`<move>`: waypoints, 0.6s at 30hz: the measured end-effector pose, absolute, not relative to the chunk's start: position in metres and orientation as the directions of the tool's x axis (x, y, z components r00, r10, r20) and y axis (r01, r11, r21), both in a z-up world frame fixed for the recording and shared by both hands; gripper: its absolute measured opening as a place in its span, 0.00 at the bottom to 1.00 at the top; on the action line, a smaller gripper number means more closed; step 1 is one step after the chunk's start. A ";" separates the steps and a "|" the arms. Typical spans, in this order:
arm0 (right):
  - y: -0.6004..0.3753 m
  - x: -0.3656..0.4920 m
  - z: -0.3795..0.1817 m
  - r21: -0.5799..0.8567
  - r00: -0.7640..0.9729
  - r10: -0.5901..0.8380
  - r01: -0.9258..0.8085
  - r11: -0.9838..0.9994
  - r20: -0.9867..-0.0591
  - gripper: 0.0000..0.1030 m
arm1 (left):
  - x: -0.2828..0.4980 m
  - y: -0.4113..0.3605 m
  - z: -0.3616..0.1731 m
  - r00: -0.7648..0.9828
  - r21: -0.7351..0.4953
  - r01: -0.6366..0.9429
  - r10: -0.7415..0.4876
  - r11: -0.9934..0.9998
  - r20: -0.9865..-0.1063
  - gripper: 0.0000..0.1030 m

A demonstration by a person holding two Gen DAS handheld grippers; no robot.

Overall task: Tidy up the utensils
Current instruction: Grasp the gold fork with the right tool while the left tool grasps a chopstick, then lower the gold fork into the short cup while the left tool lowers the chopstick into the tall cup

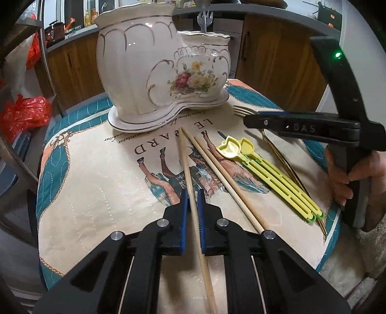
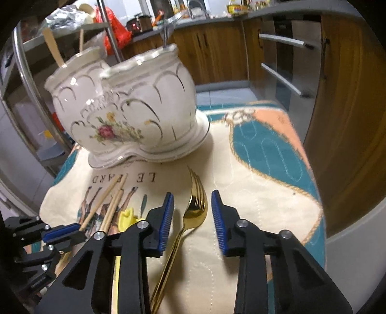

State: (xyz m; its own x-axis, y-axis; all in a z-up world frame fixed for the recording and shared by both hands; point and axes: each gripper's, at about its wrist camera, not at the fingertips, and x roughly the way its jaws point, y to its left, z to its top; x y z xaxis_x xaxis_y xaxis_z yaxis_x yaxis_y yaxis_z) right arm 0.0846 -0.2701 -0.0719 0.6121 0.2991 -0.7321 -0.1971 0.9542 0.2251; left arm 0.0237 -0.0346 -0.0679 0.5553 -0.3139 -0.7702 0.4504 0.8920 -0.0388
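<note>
Left gripper [image 1: 191,200] is clamped on a wooden chopstick [image 1: 187,169], blue pads [image 1: 183,205] pinching the pale, slim, round stick partway along its length; its tip reaches toward the ceramic holder [image 1: 154,70]. A second chopstick [image 1: 226,178] lies just beside it on the cloth, crossing close to it at the end near the holder.

Right gripper [image 2: 192,217] sits with its jaws apart, a gold fork [image 2: 193,212] between them and neither pad touching it. The fork is shiny, its tines aimed at the holder, its thin handle running back under the gripper.

Beyond the chopsticks from the holder's front: a pair of yellow plastic spoons [image 1: 263,174] with slotted handles, lying side by side.

The holder itself is cream, twin-potted, gold-scalloped, with a painted flower bouquet, standing at the far end of the printed quilted cloth [image 1: 96,181]. A silver fork [image 1: 204,20] stands in its smaller pot.
</note>
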 end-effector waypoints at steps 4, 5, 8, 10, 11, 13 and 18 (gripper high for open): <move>-0.271 0.084 -0.073 0.231 0.608 0.300 -0.192 0.954 -0.735 0.20 | 0.030 -0.037 -0.067 0.548 -0.047 0.451 -0.319 0.891 -0.773 0.21; -0.270 0.082 -0.073 0.234 0.610 0.304 -0.194 0.953 -0.732 0.17 | 0.032 -0.039 -0.067 0.550 -0.043 0.450 -0.315 0.892 -0.774 0.22; -0.273 0.077 -0.069 0.241 0.622 0.318 -0.208 0.948 -0.715 0.12 | 0.034 -0.043 -0.068 0.563 -0.012 0.444 -0.289 0.896 -0.775 0.22; -0.277 0.074 -0.065 0.263 0.629 0.343 -0.221 0.939 -0.697 0.11 | 0.038 -0.041 -0.069 0.561 -0.021 0.438 -0.292 0.899 -0.774 0.19; -0.277 0.074 -0.063 0.273 0.632 0.355 -0.228 0.935 -0.689 0.10 | 0.040 -0.040 -0.069 0.563 -0.024 0.430 -0.289 0.902 -0.775 0.10; -0.281 0.069 -0.057 0.304 0.641 0.389 -0.245 0.921 -0.662 0.09 | 0.043 -0.033 -0.069 0.567 -0.029 0.413 -0.282 0.910 -0.774 0.05; -0.291 0.054 -0.040 0.348 0.672 0.454 -0.298 0.889 -0.585 0.06 | 0.040 -0.026 -0.067 0.592 -0.021 0.408 -0.282 0.913 -0.755 0.05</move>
